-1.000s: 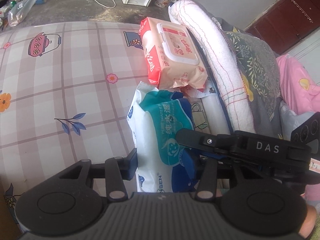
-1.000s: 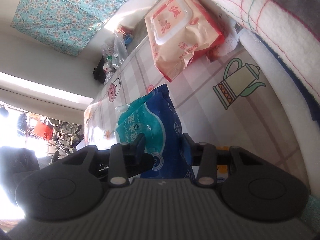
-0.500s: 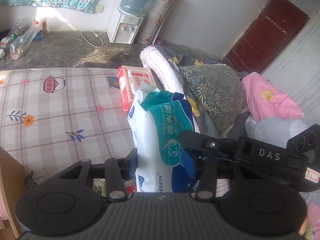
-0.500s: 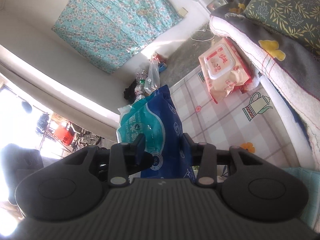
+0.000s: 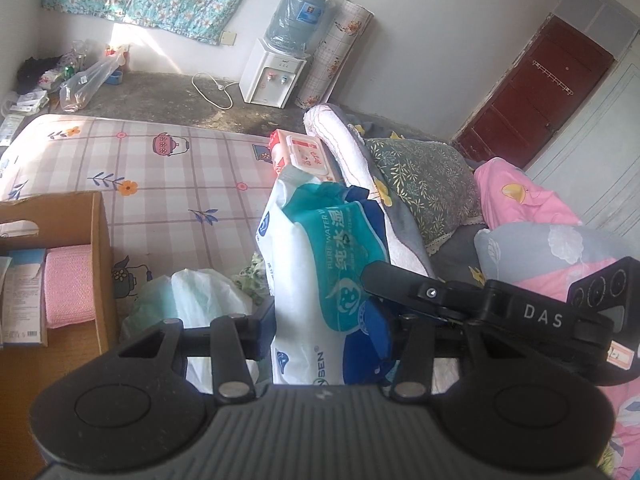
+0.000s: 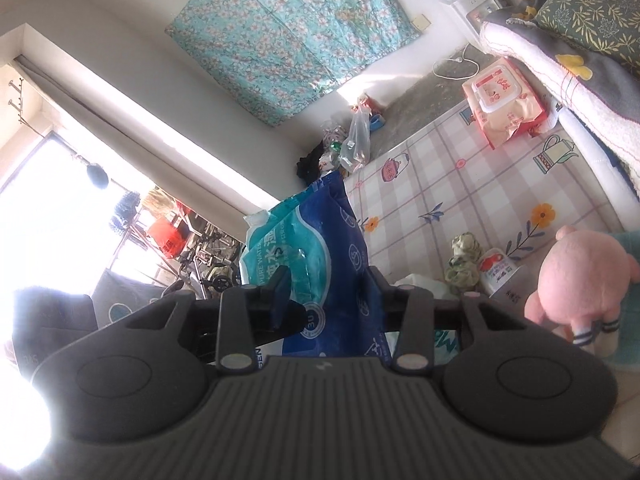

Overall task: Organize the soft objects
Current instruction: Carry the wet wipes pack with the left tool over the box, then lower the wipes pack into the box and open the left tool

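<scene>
Both grippers are shut on one blue, teal and white wet-wipe pack (image 5: 328, 280), held up in the air above the patterned mat (image 5: 168, 184). My left gripper (image 5: 326, 320) clamps its lower part; the right gripper's black body crosses the left wrist view beside it. In the right wrist view my right gripper (image 6: 326, 292) clamps the same pack (image 6: 320, 248). A red and cream wipe pack (image 5: 304, 156) lies on the mat by the rolled white towel (image 5: 352, 160); it also shows in the right wrist view (image 6: 504, 100).
A cardboard box (image 5: 100, 248) at the left holds a pink cloth (image 5: 68, 284) and a paper package. A white plastic bag (image 5: 200, 300) lies below the left gripper. A pink plush toy (image 6: 580, 276) stands at the right. Pillows and bedding (image 5: 424, 176) are piled beyond the towel.
Both grippers have lifted the blue wipe pack off the mat and pulled back from the red pack and towel. The cardboard box and the plush toy have come into view.
</scene>
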